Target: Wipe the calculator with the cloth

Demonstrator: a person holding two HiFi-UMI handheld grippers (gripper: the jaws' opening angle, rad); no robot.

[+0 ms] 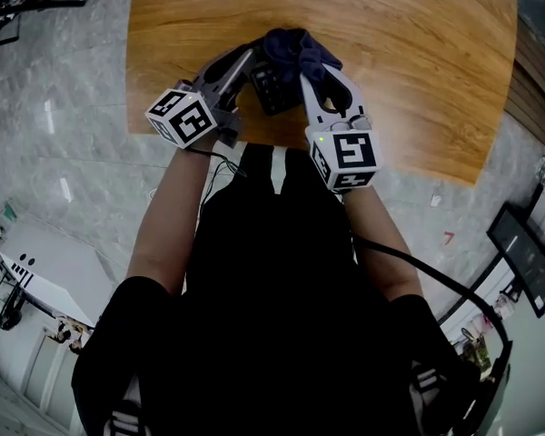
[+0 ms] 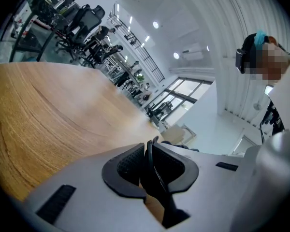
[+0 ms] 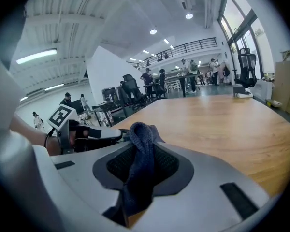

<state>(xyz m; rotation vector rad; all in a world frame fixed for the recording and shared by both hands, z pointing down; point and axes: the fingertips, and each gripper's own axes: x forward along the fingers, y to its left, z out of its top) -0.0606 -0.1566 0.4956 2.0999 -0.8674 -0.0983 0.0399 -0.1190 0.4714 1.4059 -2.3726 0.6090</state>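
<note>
A small dark calculator (image 1: 274, 89) is held above the near edge of the wooden table (image 1: 418, 62). My left gripper (image 1: 252, 64) is shut on it from the left; in the left gripper view the calculator (image 2: 153, 180) shows edge-on as a thin dark slab clamped between the pads (image 2: 128, 163). A dark blue cloth (image 1: 295, 51) bunches over the calculator's far end. My right gripper (image 1: 304, 73) is shut on that cloth, and in the right gripper view the cloth (image 3: 140, 173) hangs in a fold between the jaws. The left gripper (image 3: 89, 133) lies close by at the left there.
The table's near edge (image 1: 282, 143) runs right in front of the person's dark-clothed body. Grey floor surrounds the table, with a white desk (image 1: 36, 284) at the lower left and a screen (image 1: 527, 252) at the right. Office chairs (image 2: 82, 23) stand beyond the table's far side.
</note>
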